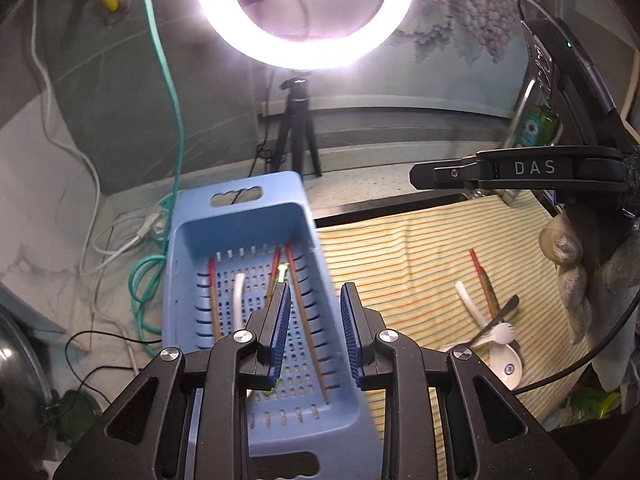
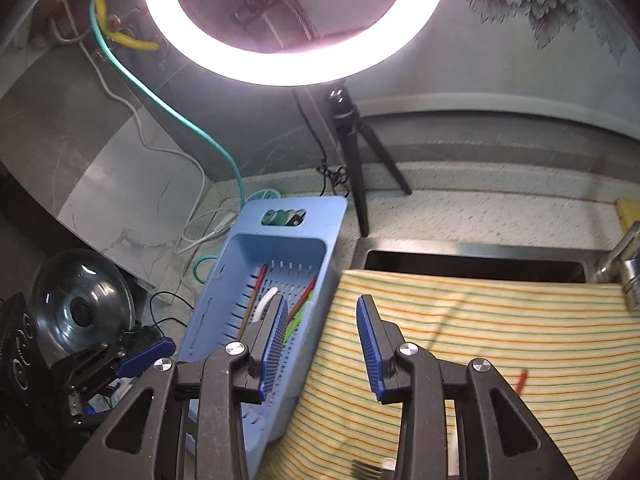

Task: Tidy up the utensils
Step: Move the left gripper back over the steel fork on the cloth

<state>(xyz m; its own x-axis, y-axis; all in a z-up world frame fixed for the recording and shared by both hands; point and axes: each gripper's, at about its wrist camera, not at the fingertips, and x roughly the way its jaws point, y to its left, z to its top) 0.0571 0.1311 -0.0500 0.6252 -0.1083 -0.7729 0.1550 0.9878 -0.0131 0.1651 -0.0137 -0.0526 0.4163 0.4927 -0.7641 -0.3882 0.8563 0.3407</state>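
1. Presently, the left gripper (image 1: 314, 320) hangs over the blue perforated basket (image 1: 192, 248), its jaws narrowly parted with nothing between them.
2. Likewise, the right gripper (image 2: 323, 332) stands slightly apart and empty, above the seam between the basket (image 2: 224, 280) and the striped cloth (image 2: 500, 320).
3. Already in the basket: wooden chopsticks with red ends (image 1: 304, 312), a white spoon handle (image 1: 239, 296) and a green item, only partly visible.
4. Remaining on the striped cloth (image 1: 400, 256), at four o'clock from the basket in the left wrist view: a red-ended chopstick (image 1: 484, 284), a white spoon (image 1: 505, 364), a white spork (image 1: 502, 330) and a dark-handled utensil (image 1: 504, 312), all piled and touching.
5. Handling, as judged: chopsticks are light, stiff and thin, likely to roll; take one at mid-length, across its axis.
6. The spoon looks glossy, possibly ceramic, hence slippery and breakable; its handle is the safest hold.
7. A gloved hand (image 1: 580, 272) carries the right gripper at three o'clock.
8. Both rest on a speckled tabletop (image 2: 460, 216).
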